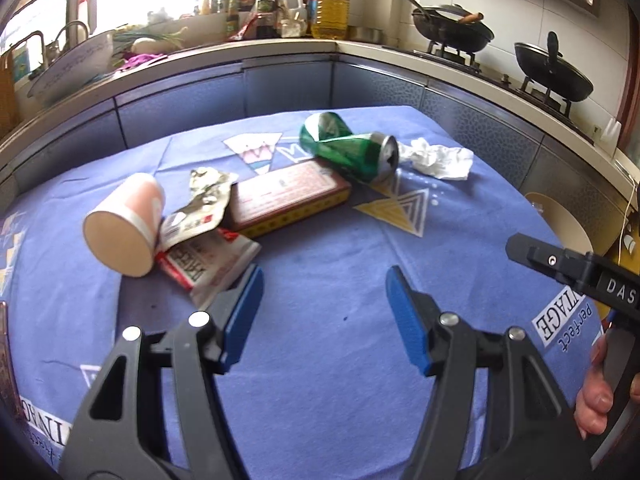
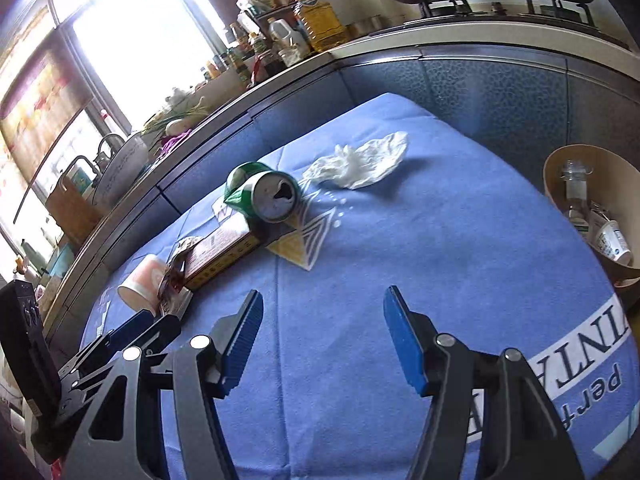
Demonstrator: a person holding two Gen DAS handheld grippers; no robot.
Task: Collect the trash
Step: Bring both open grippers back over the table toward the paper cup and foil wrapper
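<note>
On the blue tablecloth lie a crushed green can, a crumpled white tissue, a flat red-and-yellow box, a tipped pink paper cup, a foil wrapper and a red-and-white packet. My left gripper is open and empty, its left finger just short of the packet. My right gripper is open and empty over bare cloth, in front of the can.
A brown paper bin with a bottle and trash inside stands off the table's right edge; it also shows in the left wrist view. A kitchen counter with bottles, a sink and woks on a stove runs behind the table.
</note>
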